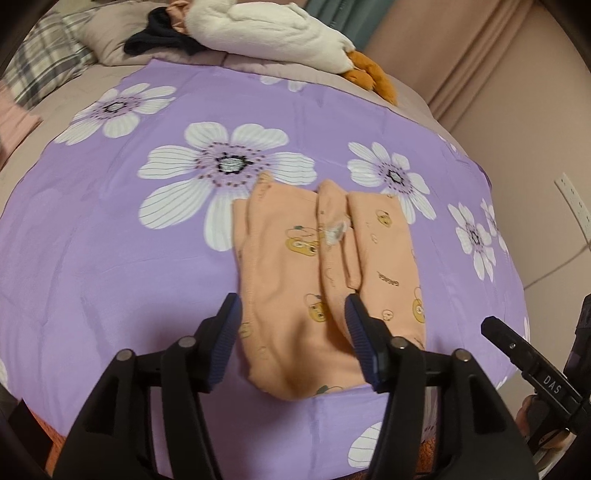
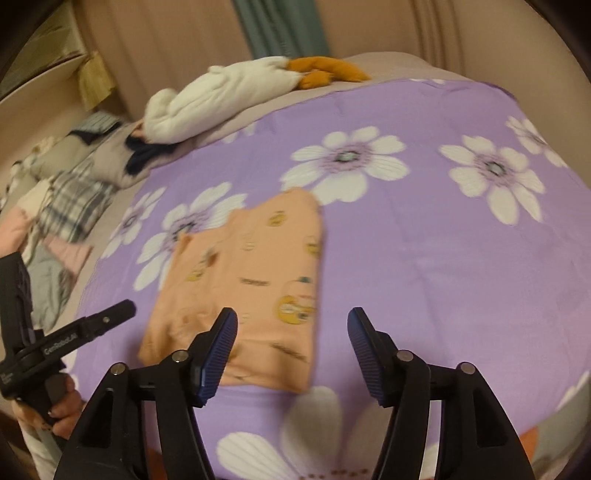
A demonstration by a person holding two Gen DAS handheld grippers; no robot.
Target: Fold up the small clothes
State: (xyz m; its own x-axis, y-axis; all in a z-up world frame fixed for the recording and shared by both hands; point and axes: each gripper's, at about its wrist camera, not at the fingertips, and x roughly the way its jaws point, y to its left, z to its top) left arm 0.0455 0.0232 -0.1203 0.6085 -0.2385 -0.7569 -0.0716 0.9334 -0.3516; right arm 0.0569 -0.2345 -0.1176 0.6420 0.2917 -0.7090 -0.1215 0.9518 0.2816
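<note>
Hovering over the bed, the left gripper (image 1: pixel 293 328) had its blue-padded fingers (image 1: pixel 226 336) released, spread apart with nothing pinched; the near end of the peach garment (image 1: pixel 325 280) lay on the cloth below and between them. Right gripper (image 2: pixel 291 345) fingers (image 2: pixel 218 350) were also released and empty, left pad over the garment's near edge, right pad over bare cloth. In the right wrist view a hand (image 2: pixel 61 410) gripped the left tool's handle at lower left.

Peach garment with yellow bear prints lay folded into a narrow, roughly rectangular stack, flat near the middle of a purple floral sheet (image 1: pixel 110 266) with big white flowers. Sheet was spread over a beige quilt (image 1: pixel 66 107) on the bed.

At the far edge lay a white plush toy (image 1: pixel 266 33) with orange feet, beside a dark navy cloth (image 1: pixel 159 40). A plaid pillow (image 1: pixel 48 59) sat far left, with a pile of pink and grey clothes (image 2: pixel 55 266) near it. Behind hung beige curtains (image 2: pixel 166 48) with a teal strip (image 2: pixel 280 26). A white wall outlet (image 1: pixel 574 206) showed at right.
</note>
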